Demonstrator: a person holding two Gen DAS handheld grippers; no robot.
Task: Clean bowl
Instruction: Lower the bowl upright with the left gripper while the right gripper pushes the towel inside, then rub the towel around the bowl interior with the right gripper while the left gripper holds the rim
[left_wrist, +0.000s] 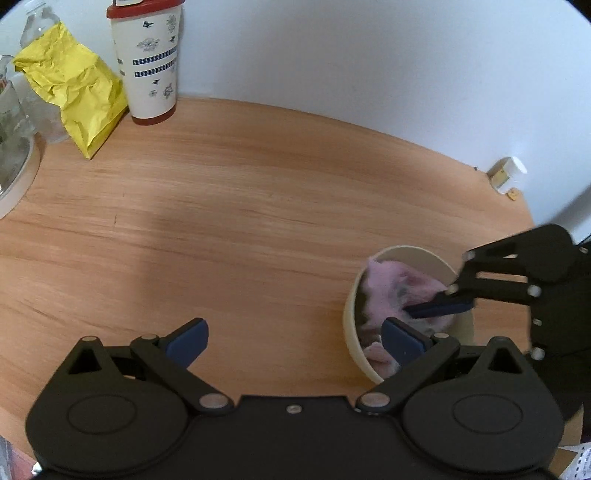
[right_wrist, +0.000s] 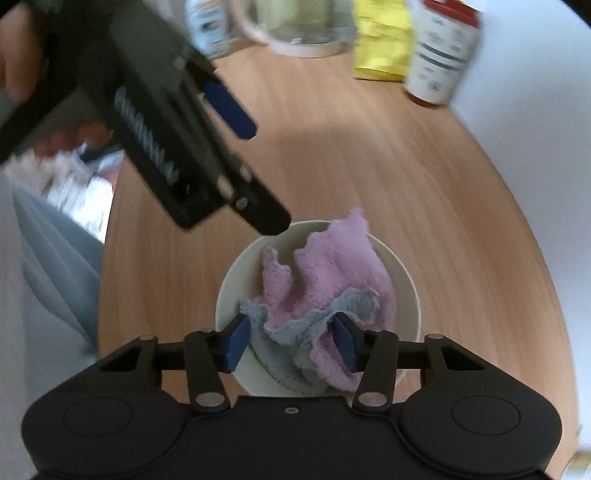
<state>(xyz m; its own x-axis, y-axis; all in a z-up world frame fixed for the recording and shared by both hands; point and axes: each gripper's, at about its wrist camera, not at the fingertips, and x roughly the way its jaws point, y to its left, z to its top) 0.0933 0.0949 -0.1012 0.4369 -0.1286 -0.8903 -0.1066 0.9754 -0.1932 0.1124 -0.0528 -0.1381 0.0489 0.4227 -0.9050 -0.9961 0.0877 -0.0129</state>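
The task seems to be in its middle part: the pink and grey cloth (right_wrist: 325, 295) already lies bunched inside the cream bowl (right_wrist: 410, 291), which stands on the wooden table (right_wrist: 369, 158) in the lower centre of the right wrist view, so the wiping is probably under way, but how clean the inside is I cannot judge, because the cloth covers most of it. What is left, I think, is to rub the cloth around the wall and bottom and then take it out. The right gripper (right_wrist: 291, 341) points down into the bowl with its blue pads on both sides of the folds; the jaws stand partly closed, and the cloth is between them, pinched or very near to it. The left gripper (left_wrist: 295, 338) has its jaws spread wide. In the left wrist view one blue pad (left_wrist: 400, 339) is at the near rim of the bowl, in the lower right of the frame, and the other pad is over bare table; it holds nothing, and whether it touches the rim is not clear.
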